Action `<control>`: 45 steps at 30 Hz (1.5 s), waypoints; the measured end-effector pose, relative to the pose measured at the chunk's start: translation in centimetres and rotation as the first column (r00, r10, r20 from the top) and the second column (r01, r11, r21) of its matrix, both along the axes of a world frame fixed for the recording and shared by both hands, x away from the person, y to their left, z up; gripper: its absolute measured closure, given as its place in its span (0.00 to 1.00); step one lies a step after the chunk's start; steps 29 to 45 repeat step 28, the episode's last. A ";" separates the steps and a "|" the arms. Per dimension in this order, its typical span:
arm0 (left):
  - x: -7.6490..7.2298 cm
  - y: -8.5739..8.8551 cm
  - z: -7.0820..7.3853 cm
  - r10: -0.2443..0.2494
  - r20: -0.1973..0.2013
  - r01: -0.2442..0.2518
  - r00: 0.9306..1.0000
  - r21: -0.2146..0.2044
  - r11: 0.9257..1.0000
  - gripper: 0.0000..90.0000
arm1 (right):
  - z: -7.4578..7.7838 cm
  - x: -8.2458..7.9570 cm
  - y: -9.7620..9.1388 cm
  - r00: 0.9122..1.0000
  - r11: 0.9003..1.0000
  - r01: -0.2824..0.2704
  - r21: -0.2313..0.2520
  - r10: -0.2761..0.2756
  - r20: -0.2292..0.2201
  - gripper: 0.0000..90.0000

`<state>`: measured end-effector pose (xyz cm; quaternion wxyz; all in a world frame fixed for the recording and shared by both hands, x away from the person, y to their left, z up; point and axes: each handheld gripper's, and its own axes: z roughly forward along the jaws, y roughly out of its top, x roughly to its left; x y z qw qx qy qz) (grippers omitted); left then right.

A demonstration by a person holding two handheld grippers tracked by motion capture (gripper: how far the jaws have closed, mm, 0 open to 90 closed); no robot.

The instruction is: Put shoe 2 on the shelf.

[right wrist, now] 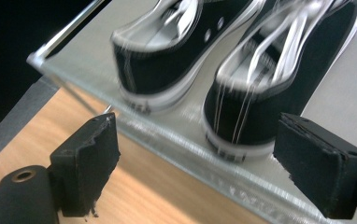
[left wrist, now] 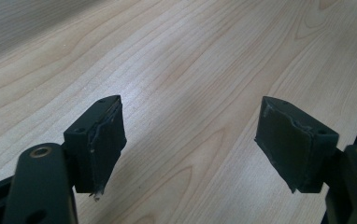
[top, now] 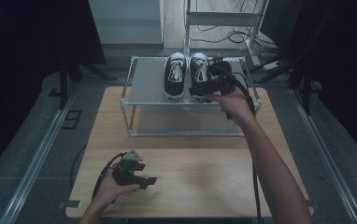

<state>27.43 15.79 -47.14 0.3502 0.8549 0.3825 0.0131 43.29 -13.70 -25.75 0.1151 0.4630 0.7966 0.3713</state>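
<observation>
A pair of black canvas sneakers with white laces and soles stands side by side on the top shelf of a metal rack (top: 145, 81), heels toward me. In the high view they are the left shoe (top: 175, 74) and the right shoe (top: 199, 67). My right gripper (top: 201, 90) is held at the right shoe's heel, at the shelf's front edge. In the right gripper view it (right wrist: 195, 142) is open, with the nearer shoe's heel (right wrist: 260, 93) just beyond the jaws and the other shoe (right wrist: 167, 51) to its left. My left gripper (top: 149, 182) (left wrist: 190, 135) hangs open over the bare tabletop.
The rack has a lower shelf (top: 186, 122) and stands at the far half of the wooden table (top: 200, 186). Its front rail (right wrist: 200, 158) runs across the right gripper view. Grey floor, rails and dark curtains surround the table; cables lie behind the rack.
</observation>
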 end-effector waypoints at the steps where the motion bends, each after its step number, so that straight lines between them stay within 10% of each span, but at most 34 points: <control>1: 0.0 -0.1 0.0 0.002 -0.002 -0.002 1.000 -0.004 1.000 0.27 | -0.3 -0.5 -0.2 1.000 1.000 -0.010 0.003 0.010 0.002 0.16; 20: -0.2 -0.1 0.1 0.005 0.016 -0.005 1.000 -0.002 1.000 0.27 | -8.9 -8.1 -4.6 0.985 0.984 -0.157 0.088 0.149 0.091 0.26; 45: -0.3 0.1 0.2 0.013 0.025 -0.013 1.000 -0.002 1.000 0.27 | -10.5 -9.3 -5.5 0.979 0.978 -0.174 0.118 0.159 0.127 0.27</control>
